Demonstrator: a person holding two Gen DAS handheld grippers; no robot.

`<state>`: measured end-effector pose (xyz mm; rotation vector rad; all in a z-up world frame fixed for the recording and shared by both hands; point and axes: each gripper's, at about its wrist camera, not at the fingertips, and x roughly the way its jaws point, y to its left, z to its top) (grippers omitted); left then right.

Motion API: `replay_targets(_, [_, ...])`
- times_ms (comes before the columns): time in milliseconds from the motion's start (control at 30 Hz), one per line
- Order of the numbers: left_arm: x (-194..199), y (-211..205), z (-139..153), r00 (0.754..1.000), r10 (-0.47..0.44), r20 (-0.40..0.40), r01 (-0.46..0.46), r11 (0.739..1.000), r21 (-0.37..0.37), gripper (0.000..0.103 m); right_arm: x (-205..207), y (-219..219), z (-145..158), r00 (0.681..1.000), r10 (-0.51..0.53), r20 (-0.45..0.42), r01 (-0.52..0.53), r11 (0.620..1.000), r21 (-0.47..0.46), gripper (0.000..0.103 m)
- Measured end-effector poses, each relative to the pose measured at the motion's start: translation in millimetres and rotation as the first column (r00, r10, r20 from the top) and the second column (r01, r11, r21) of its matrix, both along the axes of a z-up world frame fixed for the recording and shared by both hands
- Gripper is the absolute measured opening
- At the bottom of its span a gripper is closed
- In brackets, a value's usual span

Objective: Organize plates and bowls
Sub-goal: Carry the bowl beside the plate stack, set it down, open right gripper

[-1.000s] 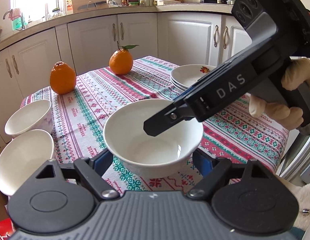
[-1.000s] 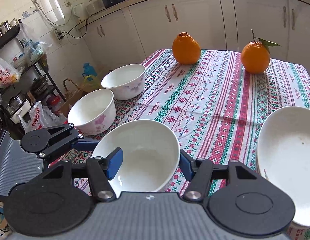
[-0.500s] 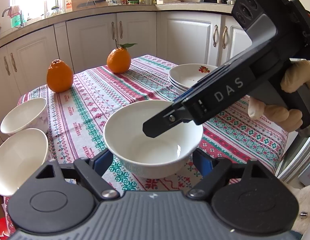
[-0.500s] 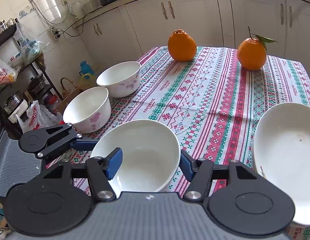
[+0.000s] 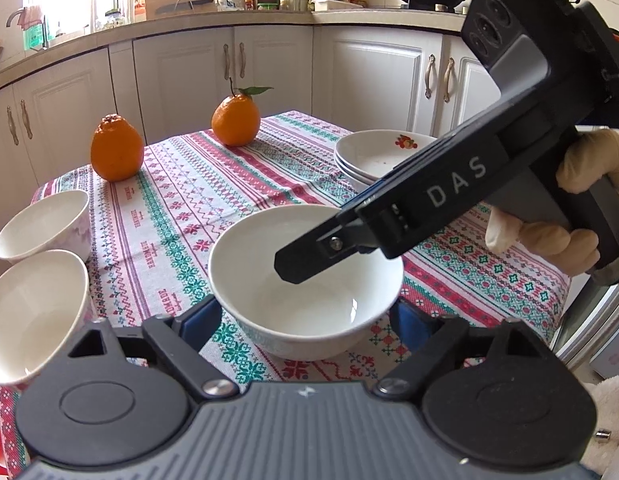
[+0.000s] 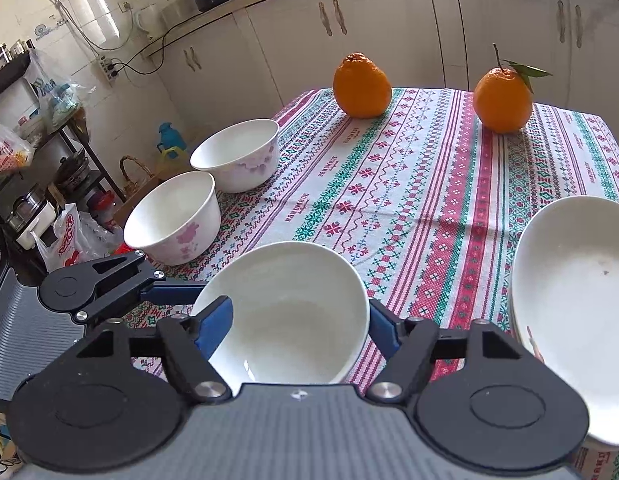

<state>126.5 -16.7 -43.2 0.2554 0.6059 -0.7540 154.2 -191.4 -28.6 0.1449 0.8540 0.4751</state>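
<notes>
Both the left hand-held gripper [image 5: 305, 316] and the right hand-held gripper [image 6: 299, 324] are released, fingers spread either side of a white bowl [image 5: 305, 280] sitting on the desk [image 6: 429, 184], near stacked plates [image 6: 569, 300]

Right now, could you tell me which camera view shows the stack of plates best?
The left wrist view: the stack of plates sits farther back on the tablecloth, so its layered rims and red flower print show, though the right gripper covers one side. The right wrist view shows only the top plate's inside, cut by the frame edge.
</notes>
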Motion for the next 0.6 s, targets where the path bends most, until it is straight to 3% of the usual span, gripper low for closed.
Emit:
replay_targets(67, [-2.4, 1.3, 3.0, 1.0, -0.004, 0.02, 0.004, 1.0, -0.006, 0.1, -0.9, 2.4, 3.7, 1.0, -0.002, 0.021, 0.002, 1.0, -0.006, 0.097])
replay_targets(133, [-3.8, 2.5, 4.6, 1.0, 0.002, 0.024, -0.002, 1.0, 0.001, 0.1, -1.9, 4.4, 7.6, 0.999, -0.001, 0.043, 0.002, 1.0, -0.014, 0.101])
replay_targets(400, [-13.7, 26.0, 9.4, 0.996, 0.08, 0.03, -0.08, 0.997, 0.019, 0.1, -2.2, 16.9, 13.3, 0.997, -0.012, 0.072, 0.02, 0.993, -0.113, 0.103])
replay_targets(600, [-17.2, 60.0, 18.1, 0.972, 0.227, 0.067, -0.23, 0.972, 0.04, 0.1, 0.3, 35.7, 23.2, 0.994, 0.028, 0.108, -0.009, 0.985, -0.174, 0.103])
